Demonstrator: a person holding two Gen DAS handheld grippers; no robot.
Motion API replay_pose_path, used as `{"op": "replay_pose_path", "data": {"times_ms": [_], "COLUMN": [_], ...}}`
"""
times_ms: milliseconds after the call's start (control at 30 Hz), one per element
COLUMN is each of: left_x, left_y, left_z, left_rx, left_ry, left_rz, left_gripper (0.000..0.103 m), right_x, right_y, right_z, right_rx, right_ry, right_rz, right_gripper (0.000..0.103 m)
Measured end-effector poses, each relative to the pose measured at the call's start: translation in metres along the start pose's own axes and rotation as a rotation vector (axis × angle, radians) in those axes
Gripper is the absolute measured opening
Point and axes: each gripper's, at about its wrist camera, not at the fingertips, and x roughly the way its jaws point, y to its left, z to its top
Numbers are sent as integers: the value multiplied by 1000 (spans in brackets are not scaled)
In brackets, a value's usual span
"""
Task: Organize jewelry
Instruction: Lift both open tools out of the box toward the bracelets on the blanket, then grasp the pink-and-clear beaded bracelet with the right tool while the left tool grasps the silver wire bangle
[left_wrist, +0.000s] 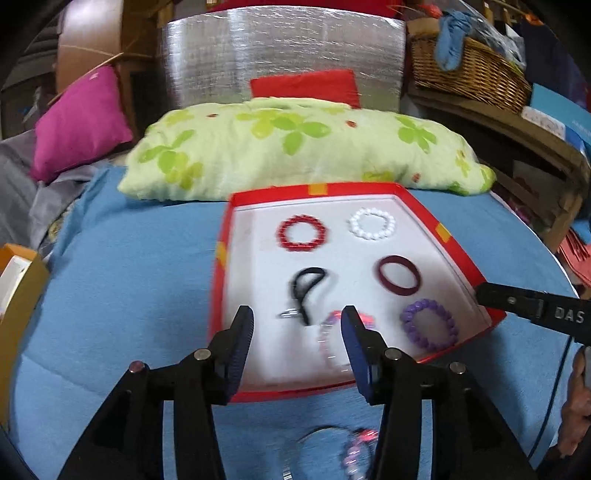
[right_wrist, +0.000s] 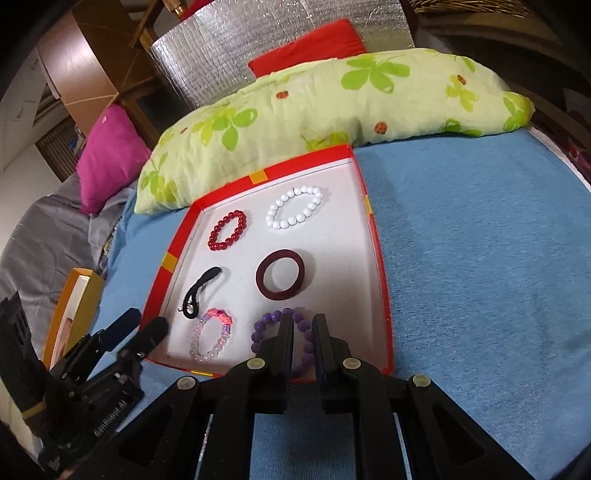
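Note:
A red-rimmed tray with a white floor lies on the blue bedcover. In it lie a red bead bracelet, a white bead bracelet, a maroon ring band, a black hair tie, a pink and clear bead bracelet and a purple bead bracelet. My left gripper is open and empty over the tray's near edge. My right gripper is slightly open, empty, just above the purple bracelet.
A green flowered pillow lies behind the tray. A magenta cushion sits at the far left. An orange box stands left of the tray. A wicker basket stands on a shelf at the right.

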Motion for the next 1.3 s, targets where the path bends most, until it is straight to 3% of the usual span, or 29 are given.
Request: {"op": "replay_pose_path", "data": {"times_ms": [233,533,733,900,1167,1300], "left_x": [-22,-30,-27,-26,-17,-13], "left_y": [46,61,62,57,47,42], "left_z": [-9,-40,-57,-60,-60,-63], "left_rx": [-84,-79,-90,-80,-60,-29], "left_ry": [-11,79,159,174,196,216], "left_rz": [85,109,69,42,0,6], "left_gripper": [52,52,52,52,52,52], "right_x": [-13,-3,3,9,17,29], "right_y": [9,34,45,61,76,84], "right_z": [-10,-49,-77,-95,-93,-96], "right_rx": [-32,-144,-210,-269,-254,-270], "right_ry": [18,124,195,231,231,249], "right_rz": [38,58,106,125,159,127], "right_gripper": [12,12,12,12,12,12]}}
